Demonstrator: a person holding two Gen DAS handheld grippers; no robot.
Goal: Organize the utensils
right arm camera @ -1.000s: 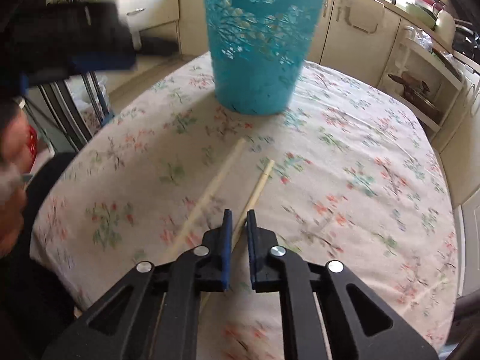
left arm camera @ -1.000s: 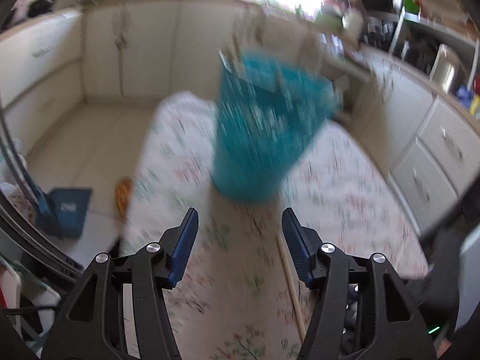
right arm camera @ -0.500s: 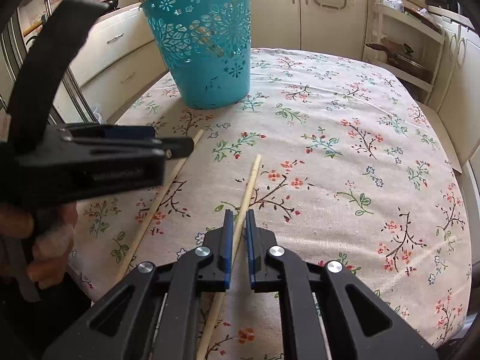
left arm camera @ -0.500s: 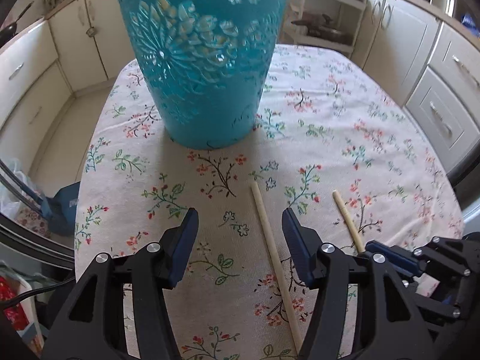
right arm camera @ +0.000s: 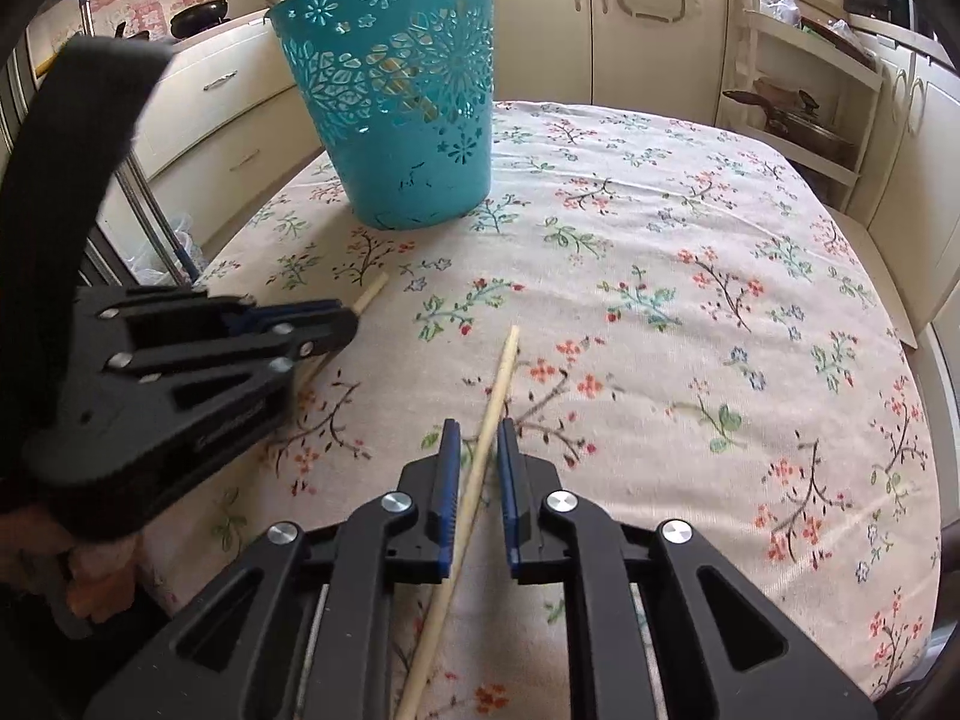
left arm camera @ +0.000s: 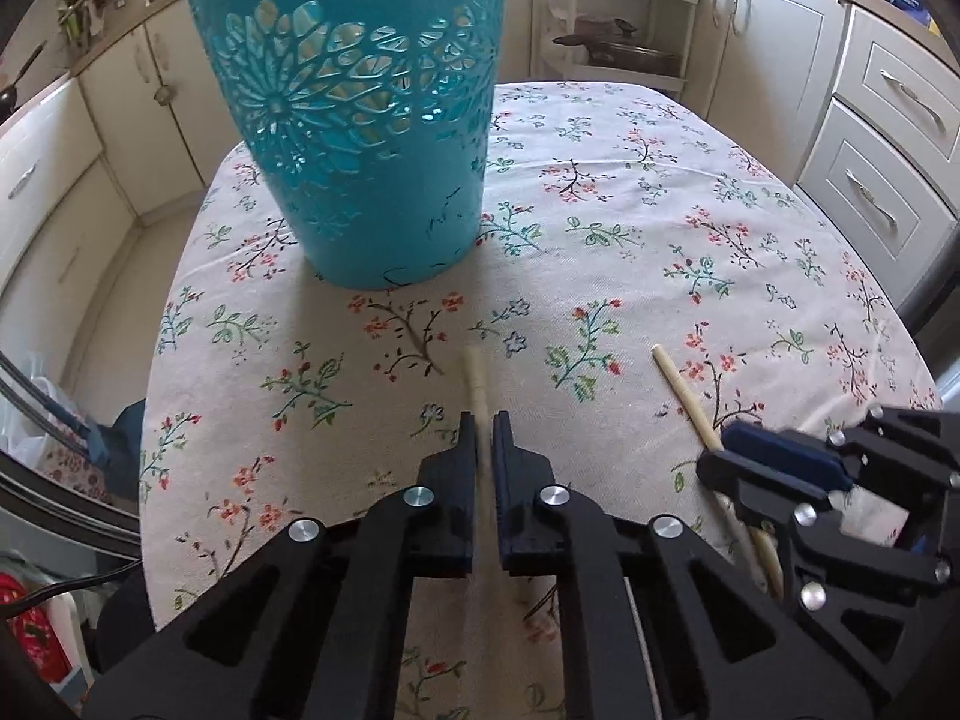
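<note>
A floral-printed cream tablecloth (left arm camera: pixel 690 228) fills both views. Toward the upper left of each frame stands a tall teal plastic basket with flower-shaped cut-outs (left arm camera: pixel 360 138), upright on the cloth. At the bottom centre of the left wrist view, the black left gripper (left arm camera: pixel 485 423) has just closed — clamped on a pale wooden chopstick (left arm camera: pixel 475 378). In the right wrist view the black right gripper (right arm camera: pixel 479 438) has eased slightly apart; a second pale chopstick (right arm camera: pixel 501 378) lies slanted between its jaws, whether pinched I cannot tell.
</note>
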